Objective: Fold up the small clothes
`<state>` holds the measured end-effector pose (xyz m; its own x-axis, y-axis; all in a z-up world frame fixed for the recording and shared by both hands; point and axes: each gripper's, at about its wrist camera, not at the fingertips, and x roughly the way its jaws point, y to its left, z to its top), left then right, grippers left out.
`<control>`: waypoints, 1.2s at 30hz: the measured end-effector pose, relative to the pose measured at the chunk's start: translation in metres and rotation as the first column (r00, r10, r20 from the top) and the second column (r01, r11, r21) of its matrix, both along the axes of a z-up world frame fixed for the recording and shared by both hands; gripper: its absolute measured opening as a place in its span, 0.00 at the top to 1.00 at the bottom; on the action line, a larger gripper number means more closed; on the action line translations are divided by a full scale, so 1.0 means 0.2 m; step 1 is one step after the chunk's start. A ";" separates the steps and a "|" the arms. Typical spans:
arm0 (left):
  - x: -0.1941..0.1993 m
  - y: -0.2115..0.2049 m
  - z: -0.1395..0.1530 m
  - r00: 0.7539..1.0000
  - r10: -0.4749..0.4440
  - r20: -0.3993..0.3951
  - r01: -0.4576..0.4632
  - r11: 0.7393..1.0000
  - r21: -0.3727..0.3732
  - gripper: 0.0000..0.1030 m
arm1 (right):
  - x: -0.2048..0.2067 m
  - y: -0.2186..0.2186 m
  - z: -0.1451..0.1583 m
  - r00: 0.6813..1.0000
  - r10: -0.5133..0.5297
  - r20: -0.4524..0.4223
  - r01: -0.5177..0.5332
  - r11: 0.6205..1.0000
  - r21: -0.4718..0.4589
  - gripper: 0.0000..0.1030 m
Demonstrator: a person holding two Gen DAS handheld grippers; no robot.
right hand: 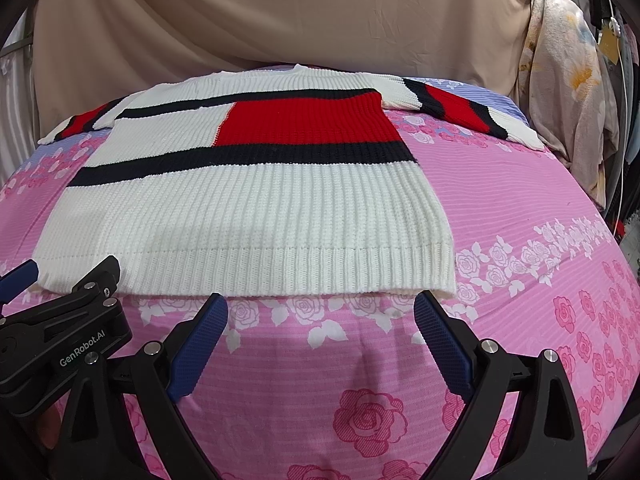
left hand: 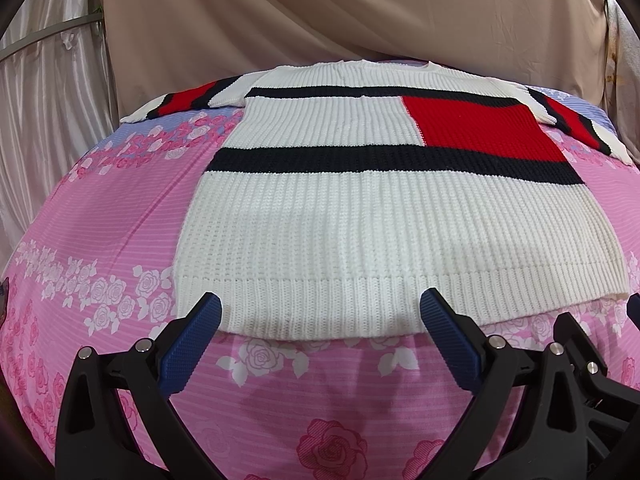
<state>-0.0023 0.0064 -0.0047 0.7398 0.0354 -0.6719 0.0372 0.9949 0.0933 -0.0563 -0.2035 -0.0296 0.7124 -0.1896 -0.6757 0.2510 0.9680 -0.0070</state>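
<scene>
A white ribbed knit sweater (left hand: 360, 216) with navy stripes and a red block lies flat on the pink floral bedsheet (left hand: 100, 220), sleeves spread out, hem toward me. It also shows in the right wrist view (right hand: 248, 216). My left gripper (left hand: 320, 312) is open and empty, its blue-padded fingers just over the near hem. My right gripper (right hand: 320, 312) is open and empty, just short of the hem's right part. The left gripper's body (right hand: 60, 332) shows at the left of the right wrist view; the right gripper's body (left hand: 580, 360) shows at the right of the left wrist view.
A beige cloth (left hand: 340, 12) hangs behind the bed. A shiny white curtain (left hand: 52, 80) hangs at the left. Hanging clothes and a floral fabric (right hand: 568, 80) stand at the right. The sheet (right hand: 520, 200) stretches out right of the sweater.
</scene>
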 end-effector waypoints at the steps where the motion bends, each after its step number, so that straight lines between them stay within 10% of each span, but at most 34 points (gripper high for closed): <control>1: 0.00 0.00 0.00 1.000 0.000 0.000 0.000 1.000 0.000 0.06 | 0.00 0.00 0.00 1.000 0.000 0.000 0.000 1.000 -0.001 0.10; 28: 0.00 0.00 0.00 1.000 -0.001 -0.002 0.001 1.000 0.000 0.06 | 0.01 0.00 -0.01 1.000 0.002 -0.005 -0.002 1.000 0.002 0.10; 36: 0.03 0.16 0.11 0.999 -0.027 0.025 0.030 0.991 -0.129 0.05 | 0.08 -0.32 0.06 1.000 0.013 -0.009 -0.012 0.988 0.156 0.10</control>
<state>0.0032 0.0381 0.0182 0.7548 -0.0718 -0.6520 0.0648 0.9973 -0.0348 -0.0395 -0.2677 -0.0180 0.7070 -0.0724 -0.7035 0.2395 0.9605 0.1419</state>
